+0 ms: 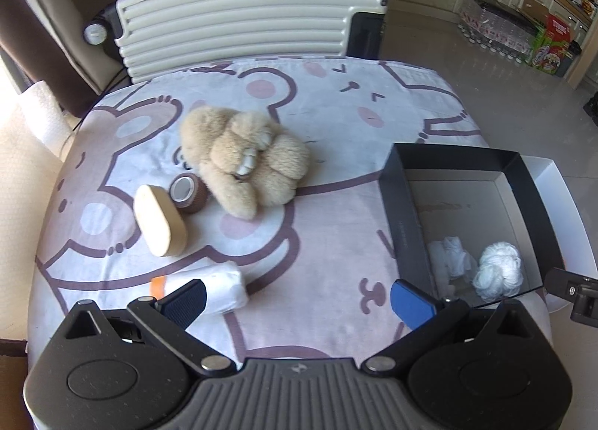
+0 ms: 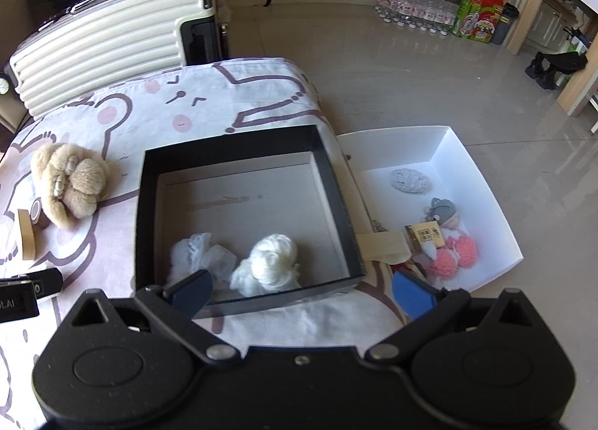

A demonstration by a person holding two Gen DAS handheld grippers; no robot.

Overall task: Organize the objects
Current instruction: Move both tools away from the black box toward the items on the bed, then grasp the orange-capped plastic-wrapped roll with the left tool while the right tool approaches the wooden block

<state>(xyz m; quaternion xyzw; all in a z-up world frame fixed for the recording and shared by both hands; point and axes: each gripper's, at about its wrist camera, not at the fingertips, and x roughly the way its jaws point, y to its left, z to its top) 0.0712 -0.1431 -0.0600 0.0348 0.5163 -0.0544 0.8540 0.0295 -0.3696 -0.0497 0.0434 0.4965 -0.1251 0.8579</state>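
Tiled kitchen floor w/ cream cabinets behind, and I was working over a table under a cartoon-bear cloth (image 1: 336, 213). My left gripper (image 1: 299, 303) hung low over the near edge, jaws spread wide, nothing between them; its left finger sat just in front of a white wrapped roll (image 1: 220, 288) w/ an orange tab, though I couldn't tell if it touched. My right gripper (image 2: 302, 293) was spread too, empty, hovering at the near wall of the black box (image 2: 149, 206). Inside that box, near corner: a crumpled white wad (image 2: 198, 254) and a white yarn ball (image 2: 273, 258), side by side, touching or nearly so. Right of it, the white box (image 2: 482, 183) held a grey knit piece (image 2: 409, 179), a small grey-capped doll (image 2: 443, 209), a tan tag (image 2: 428, 237) and pink pom-poms (image 2: 456, 252). Further out on the cloth lay a beige plush bear (image 1: 246, 153), a brown tape roll (image 1: 188, 189) against it, and a tan oval block (image 1: 160, 220) just beside the roll. Beyond the table's far edge stood a cream ribbed suitcase (image 1: 239, 19).
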